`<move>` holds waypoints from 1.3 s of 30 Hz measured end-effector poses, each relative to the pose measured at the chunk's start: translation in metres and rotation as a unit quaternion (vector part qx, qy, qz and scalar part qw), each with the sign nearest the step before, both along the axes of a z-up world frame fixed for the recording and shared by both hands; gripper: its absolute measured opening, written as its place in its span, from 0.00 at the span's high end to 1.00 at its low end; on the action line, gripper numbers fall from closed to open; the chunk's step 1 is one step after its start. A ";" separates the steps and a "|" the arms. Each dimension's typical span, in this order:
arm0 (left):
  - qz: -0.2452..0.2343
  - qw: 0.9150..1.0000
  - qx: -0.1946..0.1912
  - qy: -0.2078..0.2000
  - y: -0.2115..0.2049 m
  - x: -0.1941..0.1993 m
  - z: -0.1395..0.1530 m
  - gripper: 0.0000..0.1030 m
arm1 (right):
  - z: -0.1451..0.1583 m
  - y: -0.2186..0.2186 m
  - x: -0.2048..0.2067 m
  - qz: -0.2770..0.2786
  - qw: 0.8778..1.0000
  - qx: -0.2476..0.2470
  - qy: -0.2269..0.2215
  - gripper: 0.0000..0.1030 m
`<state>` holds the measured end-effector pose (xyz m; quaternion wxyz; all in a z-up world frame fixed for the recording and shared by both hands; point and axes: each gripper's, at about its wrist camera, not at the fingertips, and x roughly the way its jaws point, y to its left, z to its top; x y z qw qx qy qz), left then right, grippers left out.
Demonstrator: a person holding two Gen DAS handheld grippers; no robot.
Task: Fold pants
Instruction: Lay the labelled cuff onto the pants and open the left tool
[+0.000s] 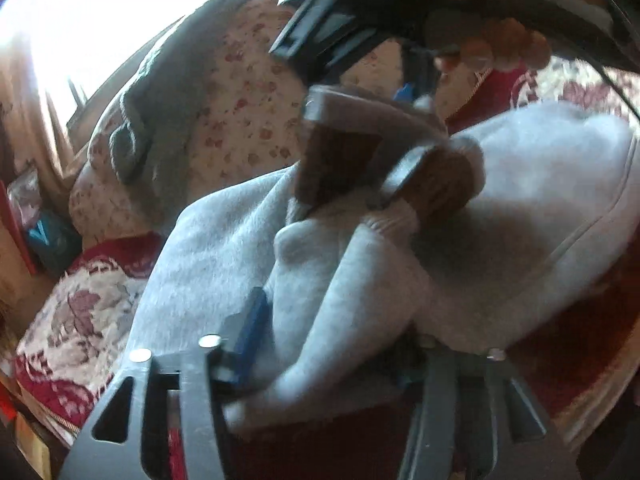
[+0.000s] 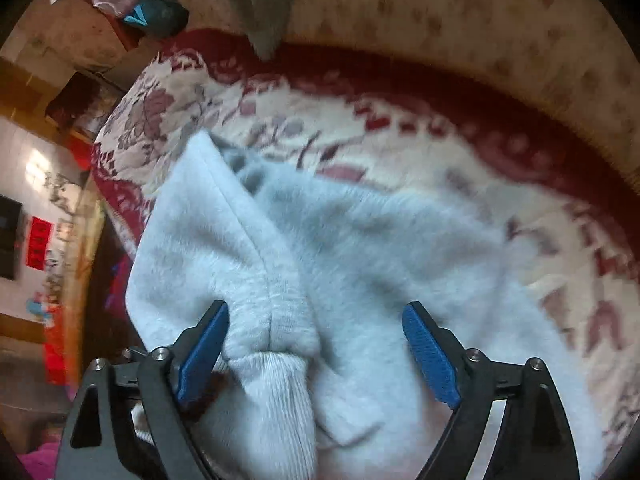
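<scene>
The pale grey sweatpants [image 1: 500,216] lie bunched on a red and cream floral blanket [image 1: 72,320]. In the left wrist view my left gripper [image 1: 320,364] has pant cloth draped between its blue pads [image 1: 250,332]; one pad is hidden by the cloth, so its grip is unclear. The right gripper [image 1: 372,160] shows there from outside, jaws apart over a ribbed cuff [image 1: 394,220]. In the right wrist view my right gripper [image 2: 316,344] is open, its blue pads [image 2: 430,356] straddling the ribbed cuff [image 2: 276,396] and a seamed leg of the pants [image 2: 360,248].
A floral quilt [image 1: 248,112] with a grey garment [image 1: 160,92] draped on it is heaped behind the pants. The blanket [image 2: 400,136] spreads beyond the pants. A teal bag [image 2: 156,12] and clutter lie off the bed's far left edge. A bright window is at the upper left.
</scene>
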<state>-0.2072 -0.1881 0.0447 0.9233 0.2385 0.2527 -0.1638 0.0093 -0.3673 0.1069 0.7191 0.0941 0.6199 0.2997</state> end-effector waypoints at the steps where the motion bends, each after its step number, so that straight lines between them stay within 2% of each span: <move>1: 0.003 1.000 -0.011 0.001 0.003 -0.001 0.003 0.39 | 0.008 -0.001 -0.005 0.003 1.000 -0.004 -0.016 0.11; 3: 0.010 0.999 -0.037 0.005 0.008 -0.005 0.009 0.28 | 0.015 -0.001 -0.013 0.016 0.999 -0.010 -0.029 0.11; 7: 0.017 0.998 -0.054 0.012 0.006 -0.005 0.014 0.26 | 0.014 0.004 -0.018 0.028 0.999 -0.008 -0.027 0.11; 10: -0.017 0.994 -0.103 0.011 0.008 -0.016 0.030 0.23 | -0.006 0.010 -0.014 0.039 0.998 -0.036 -0.021 0.11; 12: -0.022 0.993 -0.117 -0.007 0.008 -0.024 0.042 0.12 | -0.021 0.019 -0.013 0.058 0.994 -0.083 -0.046 0.11; 15: -0.017 0.993 -0.118 -0.023 0.007 -0.025 0.052 0.11 | -0.024 0.014 -0.013 0.041 0.996 -0.068 -0.035 0.11; 20: 0.017 0.993 -0.118 -0.019 -0.001 0.005 0.048 0.11 | 0.000 -0.006 -0.029 0.013 0.997 -0.050 -0.051 0.11; 22: 0.028 0.991 -0.133 -0.004 -0.003 0.015 0.042 0.11 | 0.009 -0.019 -0.040 -0.004 0.995 -0.068 -0.069 0.11; 24: 0.025 0.988 -0.144 0.044 -0.009 0.030 0.025 0.11 | 0.018 -0.041 -0.051 -0.033 0.992 -0.083 -0.087 0.11; 26: 0.035 0.985 -0.136 0.097 -0.018 0.044 0.001 0.11 | 0.024 -0.068 -0.061 -0.069 0.992 -0.061 -0.088 0.11; 27: 0.038 0.984 -0.143 0.104 -0.020 0.047 -0.005 0.11 | 0.027 -0.082 -0.066 -0.087 0.992 -0.041 -0.081 0.11; 29: 0.044 0.983 -0.150 0.093 -0.020 0.045 -0.001 0.11 | 0.033 -0.113 -0.084 -0.118 0.990 0.006 -0.072 0.11; 32: 0.041 0.980 -0.170 0.097 -0.020 0.039 0.015 0.11 | 0.041 -0.146 -0.116 -0.147 0.986 0.044 -0.067 0.08; 34: 0.028 0.980 -0.180 0.085 -0.019 0.031 0.030 0.11 | 0.043 -0.166 -0.137 -0.160 0.983 0.065 -0.058 0.07; 37: 0.006 0.983 -0.172 0.060 -0.026 0.017 0.052 0.11 | 0.042 -0.188 -0.162 -0.182 0.980 0.062 -0.053 0.06; 39: -0.015 0.982 -0.177 0.065 -0.035 0.010 0.061 0.11 | 0.037 -0.207 -0.180 -0.212 0.975 0.051 -0.048 0.05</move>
